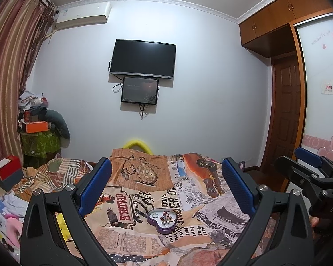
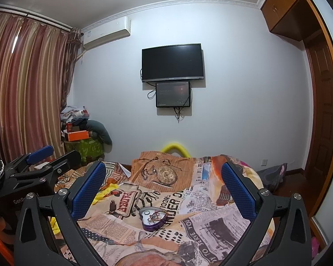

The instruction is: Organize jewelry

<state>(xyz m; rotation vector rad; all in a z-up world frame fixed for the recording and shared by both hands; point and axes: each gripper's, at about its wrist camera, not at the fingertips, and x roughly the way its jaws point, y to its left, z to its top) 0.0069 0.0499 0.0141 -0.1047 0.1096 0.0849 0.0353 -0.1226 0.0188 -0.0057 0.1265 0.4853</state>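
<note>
A purple heart-shaped tin [image 1: 164, 219] sits on the bed cover [image 1: 126, 239], and a little tangle of jewelry [image 1: 167, 217] lies inside it. The left gripper [image 1: 166, 186] is wide open and holds nothing, with the tin at 6 o'clock between its blue pads [image 1: 95, 186]. The right gripper [image 2: 163, 188] is wide open and empty too, well apart from the tin.

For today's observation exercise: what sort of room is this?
Most likely a bedroom: a bed under a patterned quilt, a wall-mounted television, curtains and a built-in wardrobe.
</note>
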